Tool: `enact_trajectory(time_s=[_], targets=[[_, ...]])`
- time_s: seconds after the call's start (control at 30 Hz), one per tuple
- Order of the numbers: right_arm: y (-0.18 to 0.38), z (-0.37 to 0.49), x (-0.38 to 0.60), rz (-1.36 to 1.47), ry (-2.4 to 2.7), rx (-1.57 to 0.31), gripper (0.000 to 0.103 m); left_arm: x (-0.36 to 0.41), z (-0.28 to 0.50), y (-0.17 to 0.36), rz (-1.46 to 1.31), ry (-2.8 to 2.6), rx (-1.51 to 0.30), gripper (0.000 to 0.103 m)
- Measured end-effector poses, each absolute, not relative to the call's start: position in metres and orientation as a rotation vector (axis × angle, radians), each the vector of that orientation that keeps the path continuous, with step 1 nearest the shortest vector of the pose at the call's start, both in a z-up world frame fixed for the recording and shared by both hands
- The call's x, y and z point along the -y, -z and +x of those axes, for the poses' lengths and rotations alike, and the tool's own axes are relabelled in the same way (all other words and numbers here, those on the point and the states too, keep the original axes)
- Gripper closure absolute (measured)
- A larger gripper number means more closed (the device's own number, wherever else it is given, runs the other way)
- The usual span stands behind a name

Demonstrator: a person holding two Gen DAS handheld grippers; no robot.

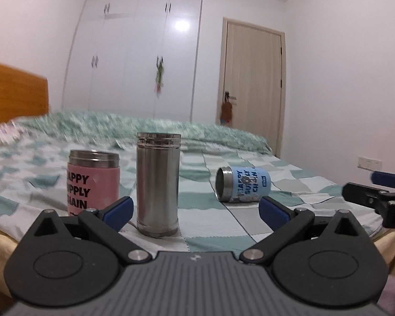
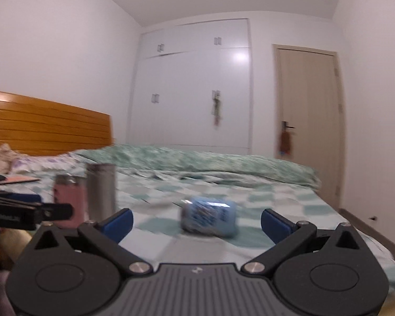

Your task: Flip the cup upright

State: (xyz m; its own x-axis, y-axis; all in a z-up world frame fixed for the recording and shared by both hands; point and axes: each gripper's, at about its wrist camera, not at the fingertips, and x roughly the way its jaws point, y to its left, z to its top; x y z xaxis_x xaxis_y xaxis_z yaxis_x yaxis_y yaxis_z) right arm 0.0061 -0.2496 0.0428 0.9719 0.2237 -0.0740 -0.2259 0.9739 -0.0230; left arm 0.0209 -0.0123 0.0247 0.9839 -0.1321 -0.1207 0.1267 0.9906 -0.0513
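A small blue cup with printed letters lies on its side on the bed, its steel mouth facing left. It shows blurred in the right wrist view, straight ahead between the open fingers. My left gripper is open and empty, in front of a tall steel cup that stands upright. A pink cup stands upright to its left. My right gripper is open and empty, short of the blue cup. Its fingers show at the right edge of the left wrist view.
The cups rest on a bed with a green and white checked sheet. A rumpled green quilt lies behind them. A wooden headboard is at the left, a white wardrobe and a door behind.
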Motion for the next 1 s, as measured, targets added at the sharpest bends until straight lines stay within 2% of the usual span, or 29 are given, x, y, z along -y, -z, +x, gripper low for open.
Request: enact_trajectory(time_s=[0.17, 1.0], targets=[[-0.017, -0.001, 0.268, -0.03, -0.17, -0.085, 0.0, 0.022, 0.011, -0.015, -0.022, 0.102, -0.071, 0.0], [-0.018, -0.015, 0.27, -0.031, -0.159, -0.031, 0.0, 0.026, 0.004, -0.011, -0.011, 0.092, -0.042, 0.0]])
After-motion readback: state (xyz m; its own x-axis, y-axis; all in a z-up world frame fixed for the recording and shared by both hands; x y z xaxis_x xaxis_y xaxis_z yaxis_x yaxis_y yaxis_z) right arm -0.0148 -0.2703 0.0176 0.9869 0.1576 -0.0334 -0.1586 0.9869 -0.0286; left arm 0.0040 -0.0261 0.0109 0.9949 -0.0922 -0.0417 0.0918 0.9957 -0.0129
